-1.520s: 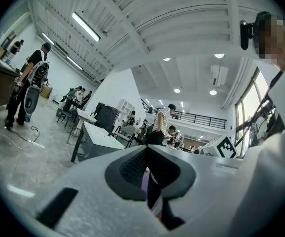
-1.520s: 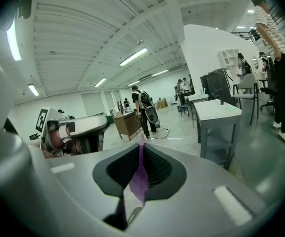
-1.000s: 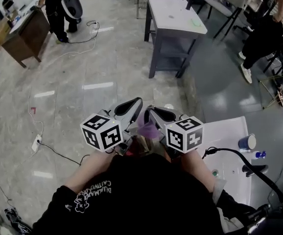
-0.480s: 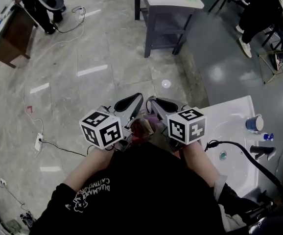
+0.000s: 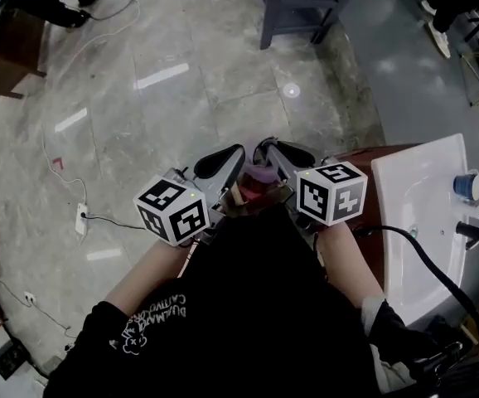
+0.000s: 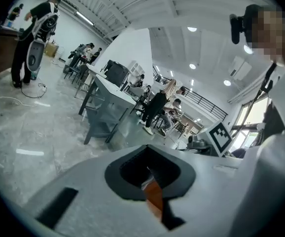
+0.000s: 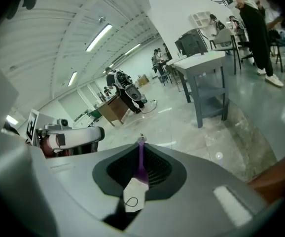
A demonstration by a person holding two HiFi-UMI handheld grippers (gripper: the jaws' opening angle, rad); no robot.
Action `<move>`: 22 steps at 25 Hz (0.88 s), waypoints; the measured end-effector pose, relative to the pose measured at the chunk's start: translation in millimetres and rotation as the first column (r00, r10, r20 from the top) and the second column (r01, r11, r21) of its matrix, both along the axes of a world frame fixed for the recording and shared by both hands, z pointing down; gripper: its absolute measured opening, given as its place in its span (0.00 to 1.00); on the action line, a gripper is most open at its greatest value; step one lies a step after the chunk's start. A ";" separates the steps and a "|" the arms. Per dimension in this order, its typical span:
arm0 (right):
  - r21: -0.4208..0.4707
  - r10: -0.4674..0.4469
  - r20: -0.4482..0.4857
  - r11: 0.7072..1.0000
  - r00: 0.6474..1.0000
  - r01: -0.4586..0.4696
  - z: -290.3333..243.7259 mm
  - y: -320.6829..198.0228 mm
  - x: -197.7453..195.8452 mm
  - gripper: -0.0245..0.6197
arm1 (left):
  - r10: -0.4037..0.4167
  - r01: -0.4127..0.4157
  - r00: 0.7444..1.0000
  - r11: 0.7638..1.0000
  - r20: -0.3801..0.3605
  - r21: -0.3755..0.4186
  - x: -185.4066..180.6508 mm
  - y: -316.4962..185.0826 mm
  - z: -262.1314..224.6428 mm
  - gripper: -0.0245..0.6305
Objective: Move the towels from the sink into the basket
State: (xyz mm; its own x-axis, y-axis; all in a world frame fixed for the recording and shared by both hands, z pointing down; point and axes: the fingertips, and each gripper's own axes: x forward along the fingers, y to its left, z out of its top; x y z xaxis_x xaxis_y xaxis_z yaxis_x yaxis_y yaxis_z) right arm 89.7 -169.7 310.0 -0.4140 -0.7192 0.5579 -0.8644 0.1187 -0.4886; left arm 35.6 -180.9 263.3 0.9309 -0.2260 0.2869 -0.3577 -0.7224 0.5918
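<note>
Moved: left tongs (image 5: 220,162) and right tongs (image 5: 283,152) lowering together, sink (image 5: 422,189) sliding in at right.
Left: clamping orange towel (image 6: 154,196), near the chest.
Right: clamping purple towel (image 7: 141,164), its strip pointing far along the jaws.

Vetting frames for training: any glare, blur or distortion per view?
Head view: sharp, ceiling-light glare patches on the floor. Left gripper view: strong fisheye, black vignette corners, orange towel between the jaws soft. Right gripper view: same fisheye; purple towel crisp.

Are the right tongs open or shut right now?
Shut. In the right gripper view, the right tongs pinch the thin edge of a purple towel, with its white tag, tightly between the jaws.
</note>
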 end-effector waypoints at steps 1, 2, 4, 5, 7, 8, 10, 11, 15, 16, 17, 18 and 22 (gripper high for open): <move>-0.018 0.018 0.010 1.000 1.000 -0.018 10.9 -1.4 -4.4 0.09 | 0.024 -0.024 1.000 1.000 -0.008 -0.007 -3.8 -0.5 10.0 0.04; -0.036 0.037 0.021 0.999 0.999 -0.036 21.8 -1.7 -9.4 0.09 | 0.049 -0.049 0.999 0.999 -0.010 -0.015 -7.5 0.1 21.3 0.04; -0.069 0.075 0.041 0.995 0.996 -0.072 41.5 -2.8 -19.1 0.09 | 0.104 -0.103 0.995 0.994 0.010 -0.036 -13.4 2.2 46.3 0.04; -0.082 0.093 0.049 0.993 0.994 -0.089 51.6 -5.2 -21.6 0.09 | 0.132 -0.131 0.991 0.990 0.023 -0.045 -14.5 2.5 58.4 0.04; -0.106 0.120 0.060 0.988 0.991 -0.113 74.9 -11.0 -22.0 0.09 | 0.185 -0.182 0.982 0.982 0.040 -0.052 -13.6 3.6 81.2 0.04; -0.121 0.131 0.065 0.985 0.989 -0.122 88.8 -12.1 -21.4 0.09 | 0.207 -0.205 0.977 0.977 0.045 -0.054 -13.1 6.3 94.1 0.04; -0.160 0.157 0.074 0.977 0.985 -0.143 122.4 -7.5 -20.7 0.09 | 0.238 -0.233 0.970 0.969 0.052 -0.083 -14.6 16.0 128.6 0.04; -0.186 0.172 0.079 0.970 0.982 -0.155 141.7 -1.1 -20.8 0.09 | 0.241 -0.234 0.969 0.965 0.057 -0.116 -15.9 22.5 150.1 0.04; -0.275 0.201 0.104 0.947 0.974 -0.166 225.8 32.9 -22.1 0.09 | 0.230 -0.207 0.970 0.951 0.075 -0.230 -15.5 47.7 238.1 0.04; -0.296 0.198 0.113 0.942 0.974 -0.158 245.3 40.9 -23.3 0.09 | 0.230 -0.203 0.969 0.947 0.087 -0.248 -15.9 53.1 256.7 0.04; -0.320 0.195 0.120 0.936 0.973 -0.148 263.4 48.4 -24.6 0.09 | 0.231 -0.197 0.968 0.943 0.099 -0.270 -17.1 58.4 273.6 0.04; -0.344 0.193 0.124 0.928 0.973 -0.140 281.0 55.1 -25.5 0.09 | 0.230 -0.190 0.967 0.937 0.109 -0.293 -18.7 63.1 289.3 0.04; -0.442 0.193 0.126 0.889 0.973 -0.119 356.8 76.9 -24.6 0.09 | 0.253 -0.203 0.961 0.920 0.112 -0.336 -23.0 76.6 341.8 0.04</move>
State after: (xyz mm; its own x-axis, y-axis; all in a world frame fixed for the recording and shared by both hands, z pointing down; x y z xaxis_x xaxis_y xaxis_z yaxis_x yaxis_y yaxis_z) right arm 65.1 -92.8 666.8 -0.4275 -0.4881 0.7609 -0.7587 -0.2639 -0.5956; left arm 12.6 -104.3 605.0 0.8865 0.1137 0.4485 -0.3087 -0.5769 0.7562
